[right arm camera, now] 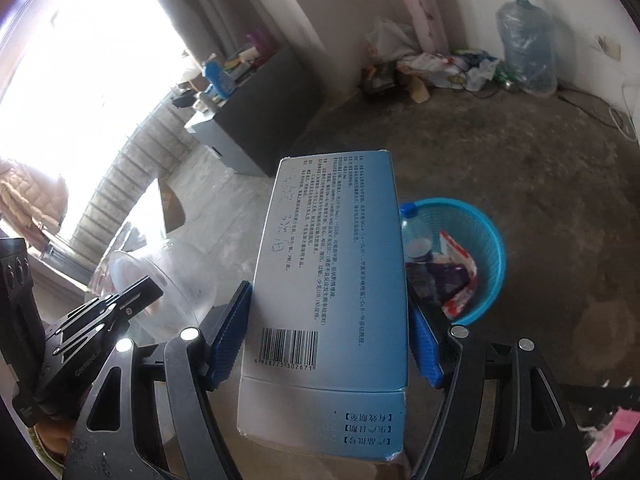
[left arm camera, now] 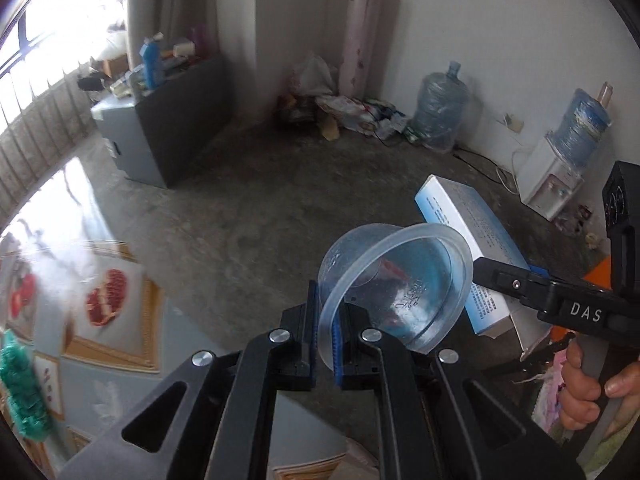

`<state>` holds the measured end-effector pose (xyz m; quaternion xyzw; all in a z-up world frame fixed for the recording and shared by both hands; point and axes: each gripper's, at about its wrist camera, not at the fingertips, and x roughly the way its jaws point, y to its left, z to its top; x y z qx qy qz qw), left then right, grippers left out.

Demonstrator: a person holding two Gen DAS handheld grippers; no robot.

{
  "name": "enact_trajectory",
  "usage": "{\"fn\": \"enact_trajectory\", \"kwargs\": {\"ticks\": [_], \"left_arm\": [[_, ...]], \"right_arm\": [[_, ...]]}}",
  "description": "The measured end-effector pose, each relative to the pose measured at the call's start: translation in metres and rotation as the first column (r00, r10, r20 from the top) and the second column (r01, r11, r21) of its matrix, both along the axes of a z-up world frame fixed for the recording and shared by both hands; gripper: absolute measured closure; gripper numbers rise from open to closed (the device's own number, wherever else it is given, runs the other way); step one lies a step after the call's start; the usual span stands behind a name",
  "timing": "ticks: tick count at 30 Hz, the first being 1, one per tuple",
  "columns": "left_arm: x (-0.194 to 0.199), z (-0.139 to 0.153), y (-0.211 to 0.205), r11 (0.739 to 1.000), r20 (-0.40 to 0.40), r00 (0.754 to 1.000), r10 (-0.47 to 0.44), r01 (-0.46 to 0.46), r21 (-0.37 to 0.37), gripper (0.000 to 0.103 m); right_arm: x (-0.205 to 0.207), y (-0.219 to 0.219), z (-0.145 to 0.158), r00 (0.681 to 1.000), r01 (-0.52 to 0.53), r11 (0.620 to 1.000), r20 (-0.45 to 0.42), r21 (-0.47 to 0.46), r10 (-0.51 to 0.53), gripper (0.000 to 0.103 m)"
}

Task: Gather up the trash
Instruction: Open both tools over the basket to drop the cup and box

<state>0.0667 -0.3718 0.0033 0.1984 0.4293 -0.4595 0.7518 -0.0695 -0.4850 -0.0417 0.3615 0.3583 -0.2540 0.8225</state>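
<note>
Right now both hands are loaded. Left gripper [left arm camera: 326,328] has its jaws pressed nearly together, pinching the wall of a clear plastic cup [left arm camera: 394,284] just under the rim, so the cup hangs tipped with its mouth toward the camera. Right gripper [right arm camera: 324,340] stands wide, blue pads clamping the long sides of a light-blue carton [right arm camera: 328,280]; the carton's long axis runs straight out along the fingers, barcode end near the pads, far end pointing away.

Key relation: the blue basket [right arm camera: 486,240] sits on the concrete floor below and just right of the carton's far end in the right wrist view, already holding a bottle and wrappers. Right hand looks nearer to it. In my judgement the carton goes first: carry it forward and right over the rim, then spread the jaws. The cup is left of the carton, near but apart from it, and needs a longer swing.

Hidden: the carton covers the basket's left rim. Left wrist view shows no basket at all. Height of the carton above the rim is hard to judge. Cup looks empty, though smears and print on its wall make that unsure.
</note>
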Motion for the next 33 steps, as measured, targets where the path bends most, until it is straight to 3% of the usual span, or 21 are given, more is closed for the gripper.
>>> {"fn": "enact_trajectory", "kwargs": {"ticks": [4, 10, 13, 14, 16, 17, 19, 23, 33], "left_arm": [[0.015, -0.047, -0.056, 0.991, -0.118, 0.992, -0.032, 0.047, 0.125, 0.098], [0.023, -0.108, -0.119, 0.953, -0.180, 0.982, -0.048, 0.099, 0.287, 0.098], [0.019, -0.138, -0.149, 0.930, -0.186, 0.980, -0.073, 0.135, 0.342, 0.097], [0.014, -0.150, -0.156, 0.919, -0.189, 0.977, -0.096, 0.160, 0.361, 0.093], [0.008, -0.167, -0.169, 0.903, -0.178, 0.978, -0.109, 0.173, 0.394, 0.076], [0.008, -0.173, -0.172, 0.904, -0.165, 0.981, -0.102, 0.161, 0.396, 0.070], [0.009, -0.172, -0.175, 0.922, -0.165, 0.983, -0.078, 0.134, 0.363, 0.069], [0.011, -0.156, -0.169, 0.946, -0.172, 0.983, -0.066, 0.116, 0.301, 0.066], [0.012, -0.077, -0.132, 0.986, -0.111, 0.993, -0.048, 0.065, 0.153, 0.061]], "right_arm": [[0.003, -0.045, -0.036, 0.999, 0.023, 0.992, -0.028, 0.120, -0.019, 0.036], [0.029, -0.106, -0.082, 0.997, 0.019, 0.959, -0.071, 0.283, 0.001, 0.035], [0.047, -0.139, -0.107, 0.996, 0.035, 0.937, -0.089, 0.348, -0.004, 0.029], [0.052, -0.145, -0.115, 0.995, 0.031, 0.936, -0.104, 0.350, 0.006, 0.025], [0.061, -0.159, -0.140, 0.988, 0.026, 0.941, -0.150, 0.338, 0.027, 0.023], [0.062, -0.165, -0.155, 0.974, 0.076, 0.946, -0.225, 0.316, -0.003, 0.023], [0.051, -0.170, -0.171, 0.955, 0.156, 0.934, -0.290, 0.320, -0.060, 0.023], [0.026, -0.161, -0.171, 0.968, 0.209, 0.911, -0.206, 0.357, -0.141, 0.023], [0.008, -0.121, -0.097, 0.972, 0.225, 0.963, -0.105, 0.149, -0.211, 0.023]]}}
